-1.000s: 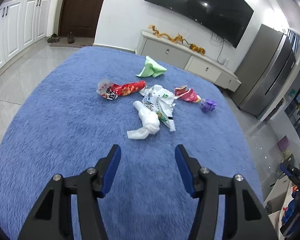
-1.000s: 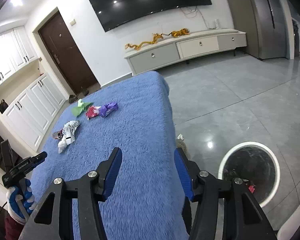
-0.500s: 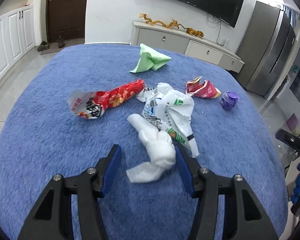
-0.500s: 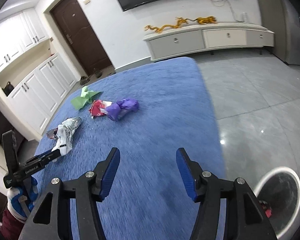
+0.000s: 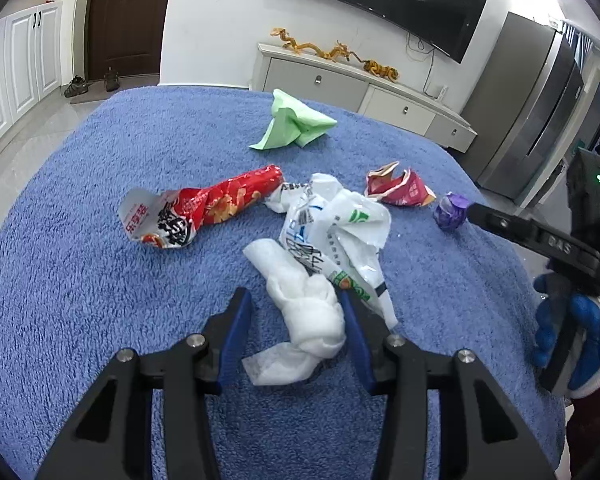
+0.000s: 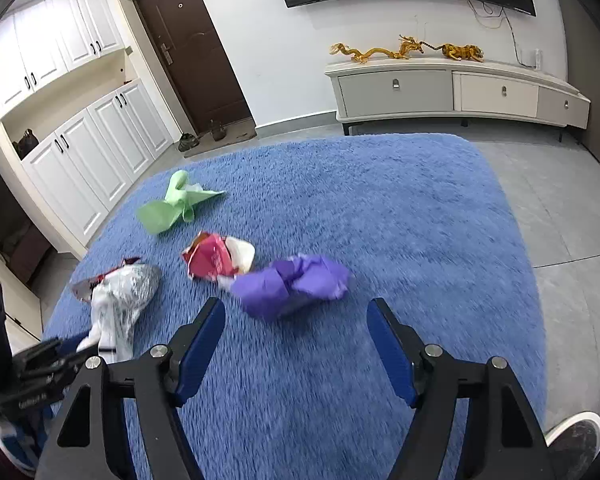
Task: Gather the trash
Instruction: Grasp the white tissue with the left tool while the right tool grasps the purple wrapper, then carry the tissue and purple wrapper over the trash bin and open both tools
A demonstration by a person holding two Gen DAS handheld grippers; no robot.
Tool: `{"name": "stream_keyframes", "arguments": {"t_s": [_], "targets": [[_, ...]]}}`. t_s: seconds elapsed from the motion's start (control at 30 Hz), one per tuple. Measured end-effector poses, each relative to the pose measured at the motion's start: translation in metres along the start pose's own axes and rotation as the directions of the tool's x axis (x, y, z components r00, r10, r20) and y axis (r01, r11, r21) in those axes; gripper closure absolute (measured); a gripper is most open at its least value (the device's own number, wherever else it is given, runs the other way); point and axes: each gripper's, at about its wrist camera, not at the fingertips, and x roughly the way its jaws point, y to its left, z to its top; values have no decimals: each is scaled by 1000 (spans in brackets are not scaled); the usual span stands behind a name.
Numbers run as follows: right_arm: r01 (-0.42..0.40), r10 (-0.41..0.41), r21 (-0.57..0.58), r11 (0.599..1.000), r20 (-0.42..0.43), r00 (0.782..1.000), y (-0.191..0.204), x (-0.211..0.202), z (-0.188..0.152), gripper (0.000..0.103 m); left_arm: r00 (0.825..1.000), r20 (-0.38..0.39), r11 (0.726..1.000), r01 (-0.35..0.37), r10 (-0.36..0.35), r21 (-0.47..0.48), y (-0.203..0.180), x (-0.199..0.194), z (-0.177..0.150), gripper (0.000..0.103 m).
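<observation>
We find the left gripper (image 5: 296,304) jaws closing around the white tissue wad (image 5: 306,312), not yet clamped. The right gripper (image 6: 296,312) jaws are opening, empty, with the purple wrapper (image 6: 292,284) just ahead.

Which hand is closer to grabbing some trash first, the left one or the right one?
Left. The left gripper already has the white tissue wad between its closing jaws. The right gripper is opening, and the purple wrapper lies just beyond its fingertips.
</observation>
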Motion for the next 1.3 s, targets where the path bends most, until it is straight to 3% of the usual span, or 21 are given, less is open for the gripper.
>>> {"name": "stream_keyframes", "arguments": {"t_s": [0.43,0.5,0.6,0.7,0.87,0.97,1.3], "targets": [[-11,11,102,995,-1,1000,-2,27,17,27,1000,3,1000,16,-16,-11,2,-4,-1,59],[-2,3,104,995,-3,1000,-2,27,13,41,1000,3,1000,15,-15,-11,2,-4,-1,59],[-5,5,98,995,3,1000,-1,25,14,51,1000,3,1000,12,-12,-8,2,-5,-2,59],[-11,11,83,996,-4,1000,1,26,13,55,1000,3,1000,6,-6,-2,1,-5,-2,60],[-39,38,89,995,8,999,2,16,5,63,1000,2,1000,14,-14,14,-3,-5,-3,78],[-54,54,87,995,9,999,5,8,-2,69,1000,8,1000,13,-13,7,-4,-9,-5,80],[-83,81,93,992,22,996,14,-28,-26,73,1000,6,999,23,-23,-37,-7,-35,-28,81]]}}
